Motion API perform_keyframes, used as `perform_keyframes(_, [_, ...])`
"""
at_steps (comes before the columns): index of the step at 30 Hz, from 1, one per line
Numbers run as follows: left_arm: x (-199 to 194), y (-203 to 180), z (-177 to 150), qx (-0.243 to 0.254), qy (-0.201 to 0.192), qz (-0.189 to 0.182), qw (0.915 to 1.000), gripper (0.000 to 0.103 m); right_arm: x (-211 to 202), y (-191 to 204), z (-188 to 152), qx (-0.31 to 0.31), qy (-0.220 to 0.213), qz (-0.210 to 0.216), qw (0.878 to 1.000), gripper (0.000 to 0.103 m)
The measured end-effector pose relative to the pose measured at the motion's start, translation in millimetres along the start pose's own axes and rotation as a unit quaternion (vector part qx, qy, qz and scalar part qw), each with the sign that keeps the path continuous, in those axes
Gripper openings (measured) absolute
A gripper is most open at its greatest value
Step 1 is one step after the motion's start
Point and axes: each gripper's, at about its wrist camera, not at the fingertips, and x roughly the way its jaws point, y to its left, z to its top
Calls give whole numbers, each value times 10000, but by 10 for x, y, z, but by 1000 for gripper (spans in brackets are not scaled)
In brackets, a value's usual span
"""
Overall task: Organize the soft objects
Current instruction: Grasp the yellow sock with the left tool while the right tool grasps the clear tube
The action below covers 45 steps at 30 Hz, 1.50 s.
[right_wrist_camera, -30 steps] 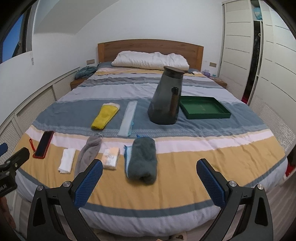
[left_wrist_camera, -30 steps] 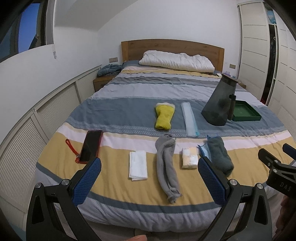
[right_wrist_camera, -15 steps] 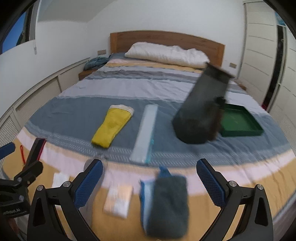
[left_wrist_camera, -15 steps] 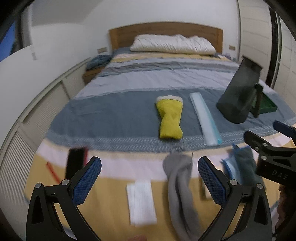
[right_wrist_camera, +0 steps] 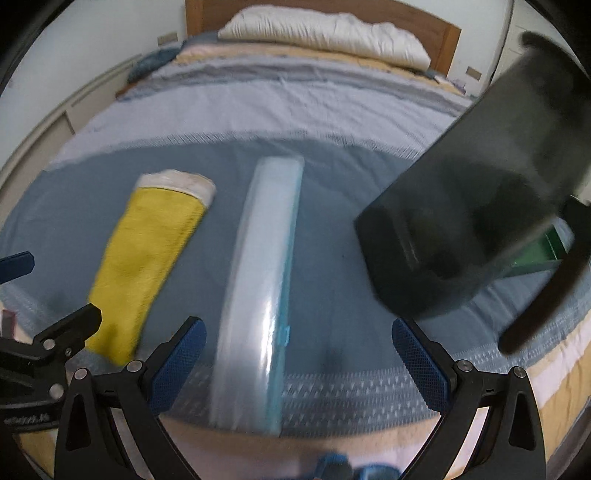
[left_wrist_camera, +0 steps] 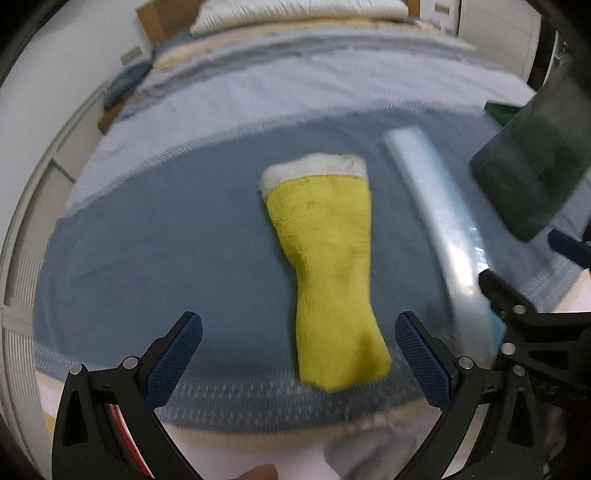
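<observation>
Left wrist view looks down on a striped bed cover (left_wrist_camera: 166, 240), with the left gripper (left_wrist_camera: 299, 354) hanging above it, its blue-padded fingers spread wide and holding nothing. A yellow rolled cloth with a white end (left_wrist_camera: 327, 273) lies lengthwise on the blue band, its near end sitting in the gap ahead of the fingers, closer to the right pad than the left one. Just beyond the right pad runs a long pale-blue plastic packet (left_wrist_camera: 439, 236), beside the cloth and apart from it. Farther right stands a dark grey bin (left_wrist_camera: 532, 162), blurred, with a green tray (left_wrist_camera: 498, 110) peeping out behind it. In the right wrist view the right gripper (right_wrist_camera: 299, 362) is likewise parted and empty; the same packet (right_wrist_camera: 266, 280) lies between and ahead of its fingers, nearer the left pad. The yellow cloth (right_wrist_camera: 147, 258) lies left of that pad, with the other gripper's black frame beside its near end. The bin (right_wrist_camera: 472, 206) is tilted in this view, ahead of the right pad. A white pillow (right_wrist_camera: 325, 33) rests against the wooden headboard (right_wrist_camera: 436, 33) far ahead.
</observation>
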Motion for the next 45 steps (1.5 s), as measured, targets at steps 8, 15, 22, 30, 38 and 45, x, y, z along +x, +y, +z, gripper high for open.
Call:
perform_keyframes(8, [510, -29, 209, 228, 650, -370, 9969, 102, 572, 37, 345, -311, 389, -59, 9987, 101])
perform_keyframes(15, [858, -56, 236, 572, 1014, -206, 9930, 102, 871, 47, 440, -399, 512, 217, 9977, 99])
perform_keyframes(22, [954, 80, 277, 492, 1110, -254, 9923, 102, 1050, 128, 503, -364, 653, 348, 9966, 98])
perform_keyframes(30, [1040, 129, 428, 624, 1137, -268, 9912, 102, 1211, 327, 524, -615, 718, 324, 9950, 60])
perform_keyframes(38, [934, 113, 362, 699, 1009, -353, 9918, 73, 1072, 299, 489, -625, 619, 487, 9949, 14])
perform_keyframes(45, [830, -11, 381, 743, 857, -399, 9927, 23, 968, 209, 420, -615, 534, 618, 9948, 5])
